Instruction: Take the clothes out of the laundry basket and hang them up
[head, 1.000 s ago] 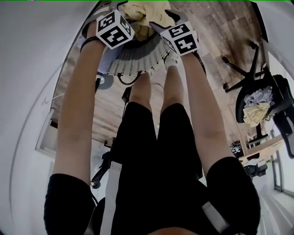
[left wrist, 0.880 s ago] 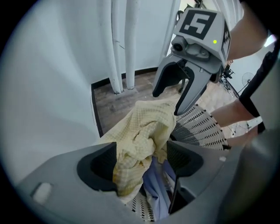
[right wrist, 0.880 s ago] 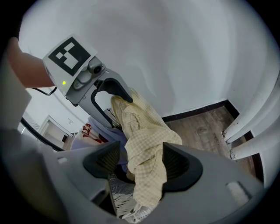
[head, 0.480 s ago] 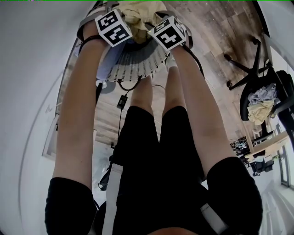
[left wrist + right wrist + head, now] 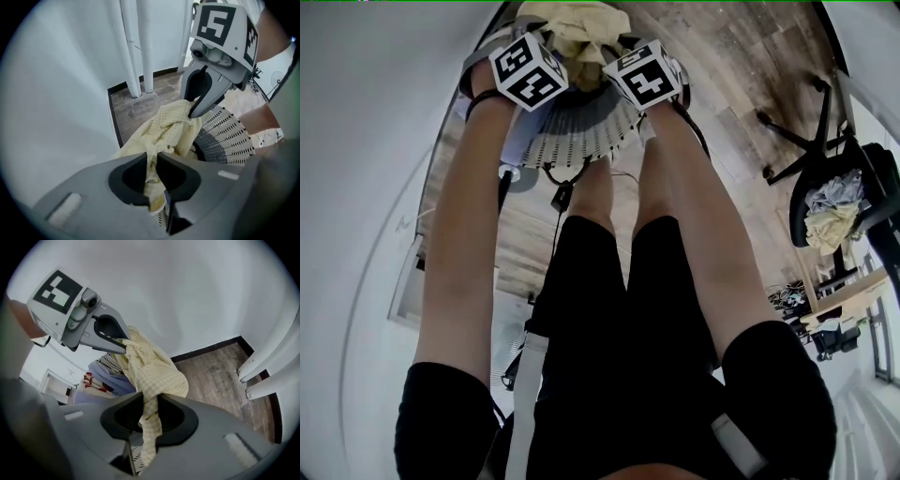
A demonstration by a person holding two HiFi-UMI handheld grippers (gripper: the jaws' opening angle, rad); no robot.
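Left gripper view: a pale wall [image 5: 61, 93] stands close on the left of the jaws, meeting the wooden floor [image 5: 140, 101] at a dark skirting edge [image 5: 112, 112]. Two white poles [image 5: 136, 47] rise beyond the jaws. The bare floor ahead of the jaws is the only open strip. The white slotted laundry basket [image 5: 225, 136] sits just to their right.

The left gripper [image 5: 153, 158] has just been closing, and its jaws now pinch a fold of the yellow checked garment [image 5: 171, 129]. The right gripper [image 5: 150, 399] has also just been closing and nips another fold.

The garment is bunched into a band. Its long axis runs from one pair of jaws up and across to the other, and a short tail hangs below each grip. A blue garment [image 5: 101, 378] lies in the basket, left of the right jaws.
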